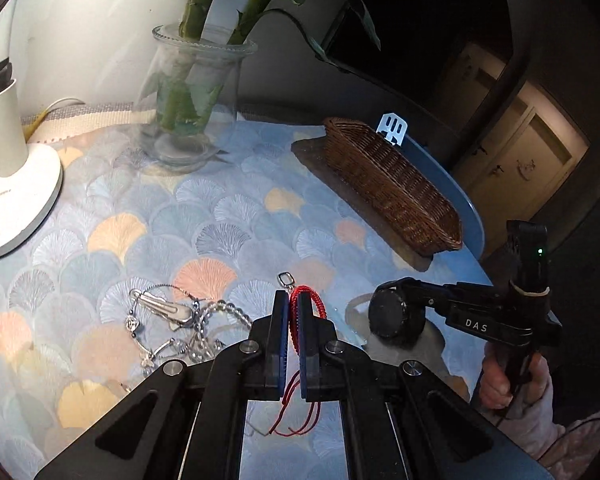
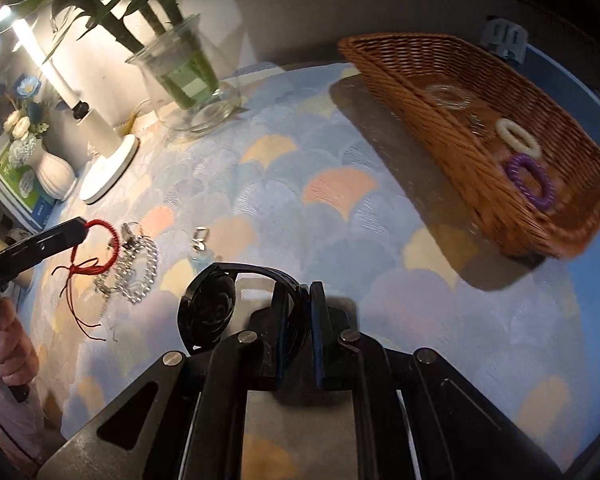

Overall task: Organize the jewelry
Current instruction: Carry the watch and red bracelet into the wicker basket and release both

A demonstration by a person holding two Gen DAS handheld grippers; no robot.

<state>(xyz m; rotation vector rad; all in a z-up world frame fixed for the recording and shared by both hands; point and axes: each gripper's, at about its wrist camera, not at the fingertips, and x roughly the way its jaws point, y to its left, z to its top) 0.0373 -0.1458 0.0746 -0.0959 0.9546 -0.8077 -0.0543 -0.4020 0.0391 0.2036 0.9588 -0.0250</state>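
A round table [image 1: 260,216] covered in a pale blue cloth with fan-shaped leaf prints fills both views, and a long brown wicker basket [image 2: 452,128] lies near its far right edge, holding a purple coil ring [image 2: 530,180], a cream ring [image 2: 518,138] and a clear piece that is hard to make out. A white desk lamp [image 1: 16,184] stands at the far left, with a glass vase [image 1: 192,96] of green stalks beside it. The left gripper [image 1: 292,304] has its jaws pressed together on a red cord bracelet [image 1: 298,320], whose loose ends dangle below the fingers; seen from the right wrist, the bracelet hangs clear of the cloth. The right gripper [image 2: 304,300] is clamped on the strap of a black watch [image 2: 208,308], whose round face sticks out to the left of the fingers. A tangle of silver chains and beads [image 1: 172,328] lies on the cloth just left of the left gripper, with a silver clip on top. A small metal clasp [image 2: 201,238] rests apart from the tangle, near the middle of the cloth.
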